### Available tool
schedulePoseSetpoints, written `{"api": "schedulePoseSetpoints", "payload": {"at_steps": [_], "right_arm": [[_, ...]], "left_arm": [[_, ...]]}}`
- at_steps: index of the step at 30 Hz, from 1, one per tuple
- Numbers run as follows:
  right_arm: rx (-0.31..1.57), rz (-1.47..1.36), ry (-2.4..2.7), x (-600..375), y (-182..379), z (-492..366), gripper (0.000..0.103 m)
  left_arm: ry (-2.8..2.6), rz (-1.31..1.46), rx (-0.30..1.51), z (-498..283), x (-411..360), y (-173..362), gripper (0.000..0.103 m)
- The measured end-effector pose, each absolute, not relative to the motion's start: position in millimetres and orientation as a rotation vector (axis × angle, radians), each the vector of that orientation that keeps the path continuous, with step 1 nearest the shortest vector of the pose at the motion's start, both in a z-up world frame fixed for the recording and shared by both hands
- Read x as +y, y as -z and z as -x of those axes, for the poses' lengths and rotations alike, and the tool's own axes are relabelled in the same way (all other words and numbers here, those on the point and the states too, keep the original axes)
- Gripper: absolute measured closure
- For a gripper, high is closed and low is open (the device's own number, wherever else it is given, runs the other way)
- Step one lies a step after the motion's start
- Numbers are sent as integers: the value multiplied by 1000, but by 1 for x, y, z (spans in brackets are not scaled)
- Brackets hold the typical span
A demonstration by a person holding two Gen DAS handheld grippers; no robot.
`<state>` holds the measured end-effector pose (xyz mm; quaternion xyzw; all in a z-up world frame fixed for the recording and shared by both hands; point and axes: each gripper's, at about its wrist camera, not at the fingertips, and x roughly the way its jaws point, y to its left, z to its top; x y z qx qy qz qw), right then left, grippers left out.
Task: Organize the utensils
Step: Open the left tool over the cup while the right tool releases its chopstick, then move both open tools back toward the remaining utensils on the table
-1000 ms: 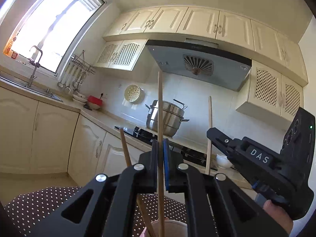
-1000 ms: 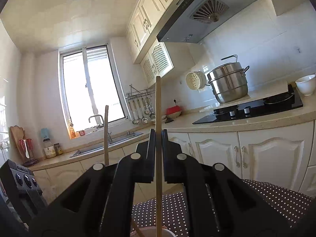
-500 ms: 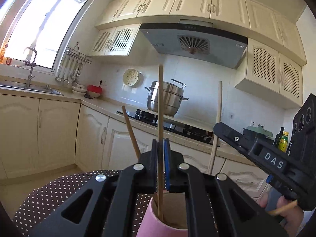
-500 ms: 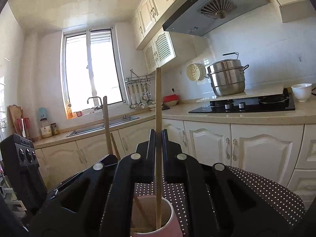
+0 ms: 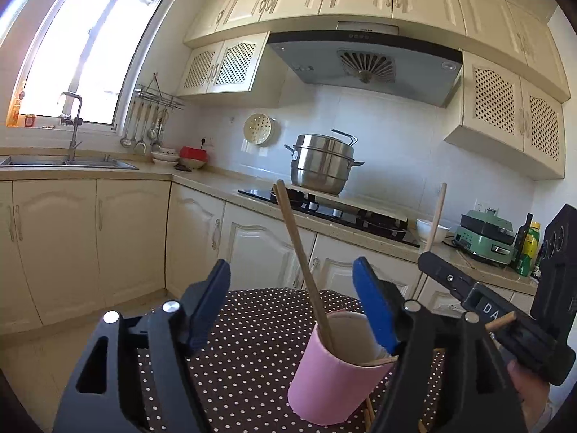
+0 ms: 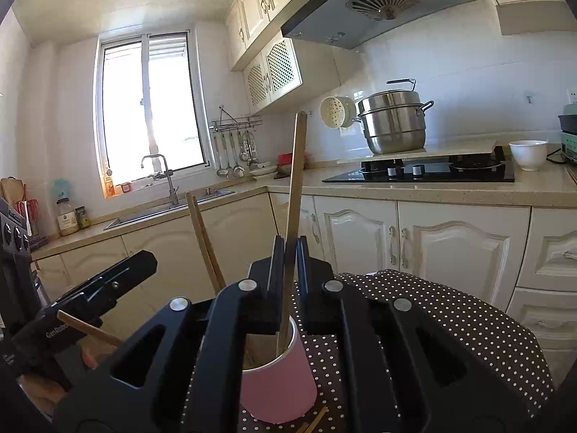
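A pink cup (image 5: 335, 375) stands on a dark polka-dot tablecloth (image 5: 249, 328). A wooden chopstick (image 5: 299, 252) leans in it. My left gripper (image 5: 292, 288) is open around the cup's top and holds nothing. My right gripper (image 6: 287, 252) is shut on another wooden chopstick (image 6: 296, 180), its lower end inside the pink cup (image 6: 277, 379). Two chopsticks (image 6: 203, 238) lean in the cup at the left. The right gripper also shows at the right of the left wrist view, with its chopstick (image 5: 436, 213) upright.
Loose chopsticks (image 6: 317, 420) lie on the cloth by the cup's base. Behind are kitchen cabinets (image 5: 126, 238), a hob with a steel pot (image 5: 322, 164), a white bowl (image 6: 528, 153) and a sink (image 5: 68, 160).
My left gripper has opened and let go of its chopstick, which now leans in the cup. Both grippers have come lower over the cup; the right one still grips its chopstick.
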<state>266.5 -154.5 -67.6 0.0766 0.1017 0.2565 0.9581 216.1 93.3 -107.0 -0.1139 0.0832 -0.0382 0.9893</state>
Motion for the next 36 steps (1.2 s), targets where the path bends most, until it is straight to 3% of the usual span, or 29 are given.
{"api": "schedulePoseSetpoints", "payload": {"at_steps": [7, 9, 10, 11, 28, 36], "right_arm": [[210, -149, -501, -151, 66, -255, 91], [203, -153, -495, -151, 66, -251, 72], [198, -157, -492, -151, 65, -250, 54], [192, -162, -490, -152, 65, -248, 52], [143, -200, -450, -169, 45, -222, 34], [165, -207, -415, -190, 41, -201, 32]], "left_arm": [[66, 188, 215, -210, 95, 106, 25], [69, 194, 220, -208, 97, 105, 22], [73, 198, 223, -208, 97, 105, 22], [77, 203, 225, -206, 98, 105, 22], [59, 226, 254, -185, 102, 97, 20], [65, 237, 317, -160, 94, 99, 20]]}}
